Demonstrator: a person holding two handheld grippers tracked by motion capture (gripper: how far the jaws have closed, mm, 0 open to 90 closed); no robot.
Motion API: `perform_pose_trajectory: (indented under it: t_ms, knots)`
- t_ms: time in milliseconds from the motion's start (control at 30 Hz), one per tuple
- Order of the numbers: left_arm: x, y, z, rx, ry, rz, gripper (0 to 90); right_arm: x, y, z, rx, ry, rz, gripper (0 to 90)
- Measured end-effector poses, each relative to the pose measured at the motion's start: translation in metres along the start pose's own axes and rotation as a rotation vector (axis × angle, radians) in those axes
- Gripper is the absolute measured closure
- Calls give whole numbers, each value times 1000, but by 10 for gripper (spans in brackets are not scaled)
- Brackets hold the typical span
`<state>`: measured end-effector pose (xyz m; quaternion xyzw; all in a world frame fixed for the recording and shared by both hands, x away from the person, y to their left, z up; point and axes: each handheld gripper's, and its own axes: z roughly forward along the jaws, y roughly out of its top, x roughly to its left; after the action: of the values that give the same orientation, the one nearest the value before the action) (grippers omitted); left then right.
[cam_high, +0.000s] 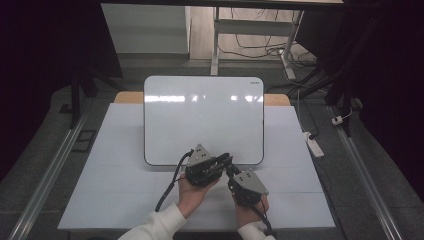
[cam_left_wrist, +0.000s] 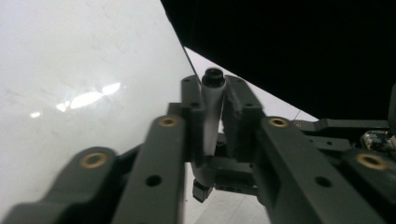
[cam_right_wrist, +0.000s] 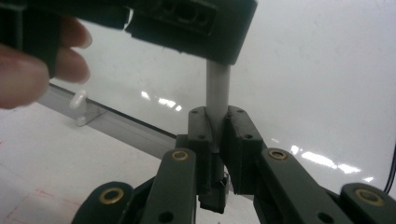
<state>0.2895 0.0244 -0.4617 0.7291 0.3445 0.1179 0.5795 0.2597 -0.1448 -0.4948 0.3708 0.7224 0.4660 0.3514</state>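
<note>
High view: both grippers meet at the 6 o'clock edge of the glossy rectangular whiteboard (cam_high: 203, 119), left gripper (cam_high: 223, 161), right gripper (cam_high: 231, 171). Left gripper view: jaws pinch a slim grey-white marker pen (cam_left_wrist: 213, 112), its black end at 12 o'clock. Right gripper view: jaws clamp the same pen; a white peg (cam_right_wrist: 78, 99) lies on the board's frame at 9 o'clock.

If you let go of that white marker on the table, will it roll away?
Probably. The marker looks like a smooth round tube, so it would likely roll. It seems stiff, staying straight between both grippers. The left gripper and right gripper are clamped on it, so smooth plastic might slip.
</note>
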Motion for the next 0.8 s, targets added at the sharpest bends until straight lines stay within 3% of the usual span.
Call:
perform_pose_trajectory:
  t_ms: [200, 400, 633, 800]
  knots:
    - [8, 4, -13, -10, 8, 30, 564, 0, 0, -1, -8, 16, -4, 802]
    - [30, -4, -56, 48, 75, 99, 475, -15, 7, -6, -18, 14, 34, 802]
    - [53, -33, -114, 167, 181, 151, 427, -52, 21, -5, -16, 0, 168, 802]
    - [62, -53, -146, 224, 240, 161, 425, -72, 25, 9, 59, -4, 247, 801]
